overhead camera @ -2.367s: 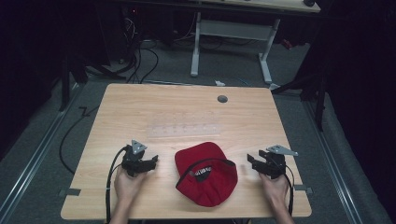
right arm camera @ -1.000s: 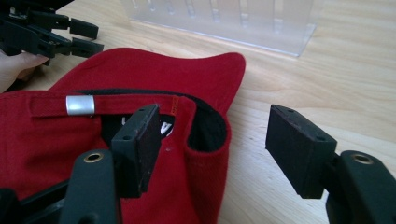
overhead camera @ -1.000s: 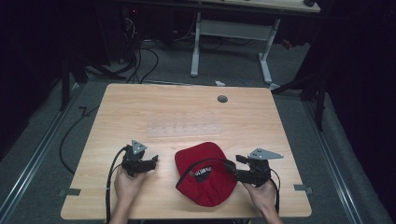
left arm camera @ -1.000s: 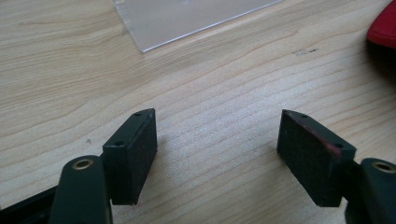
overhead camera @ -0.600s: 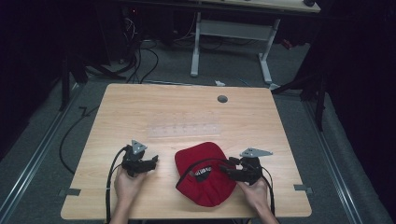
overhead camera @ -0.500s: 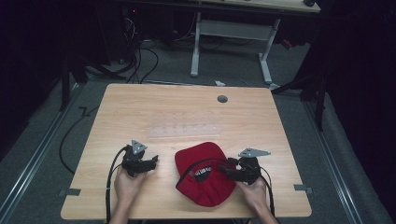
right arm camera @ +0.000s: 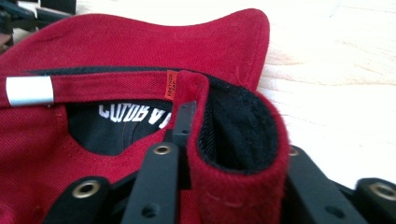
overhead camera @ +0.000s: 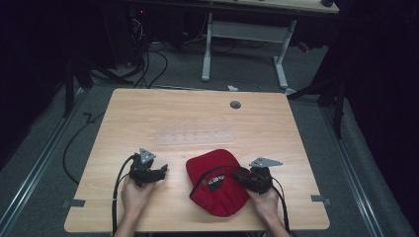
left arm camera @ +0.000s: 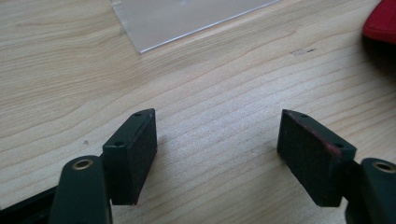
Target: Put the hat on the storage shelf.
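The red cap [overhead camera: 217, 182] lies upside down on the bench [overhead camera: 197, 118], near its front edge. It looks light and floppy — only the band holds shape. The right claw [overhead camera: 241, 177] has just been closing and now pinches the cap's rim; the left claw [left arm camera: 217, 154] rests released — nothing between its jaws.

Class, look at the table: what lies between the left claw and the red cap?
Bare wooden tabletop, as the high view shows, between the left claw and red cap.
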`<move>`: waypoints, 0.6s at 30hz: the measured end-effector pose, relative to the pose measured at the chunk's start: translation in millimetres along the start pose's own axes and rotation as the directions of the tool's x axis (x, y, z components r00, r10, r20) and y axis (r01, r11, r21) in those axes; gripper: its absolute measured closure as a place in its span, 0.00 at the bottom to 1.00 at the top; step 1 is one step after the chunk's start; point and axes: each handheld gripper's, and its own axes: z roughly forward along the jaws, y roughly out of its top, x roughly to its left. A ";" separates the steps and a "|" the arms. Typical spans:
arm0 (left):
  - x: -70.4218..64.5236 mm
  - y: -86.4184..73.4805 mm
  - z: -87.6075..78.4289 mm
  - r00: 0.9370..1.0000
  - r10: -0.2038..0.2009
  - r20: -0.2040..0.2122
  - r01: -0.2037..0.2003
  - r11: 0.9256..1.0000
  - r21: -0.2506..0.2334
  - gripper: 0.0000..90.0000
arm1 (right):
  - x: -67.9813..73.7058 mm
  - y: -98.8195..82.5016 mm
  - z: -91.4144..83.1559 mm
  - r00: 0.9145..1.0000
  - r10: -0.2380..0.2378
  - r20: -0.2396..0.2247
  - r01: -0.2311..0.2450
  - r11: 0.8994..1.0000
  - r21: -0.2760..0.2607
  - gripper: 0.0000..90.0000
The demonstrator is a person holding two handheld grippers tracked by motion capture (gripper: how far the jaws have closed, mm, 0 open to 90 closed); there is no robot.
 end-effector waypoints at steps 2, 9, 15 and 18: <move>-0.1 0.0 0.0 1.000 -0.001 0.000 0.001 1.000 0.000 0.32 | -3.4 0.0 -0.2 1.000 0.022 -0.022 -0.022 1.000 -0.009 0.88; -0.1 0.0 0.1 1.000 -0.001 0.001 0.001 1.000 0.000 0.32 | -7.3 4.9 -2.3 0.997 0.037 -0.061 -0.037 0.999 -0.002 0.92; -1.3 -0.7 -1.3 1.000 0.009 0.026 -0.009 1.000 0.005 0.37 | -6.8 11.0 -6.7 0.997 0.024 -0.075 -0.025 1.000 -0.011 0.93; -1.3 -0.7 -1.2 1.000 0.008 0.027 -0.008 1.000 0.007 0.35 | -8.1 11.5 -9.0 0.995 0.039 -0.087 -0.041 0.999 -0.015 0.93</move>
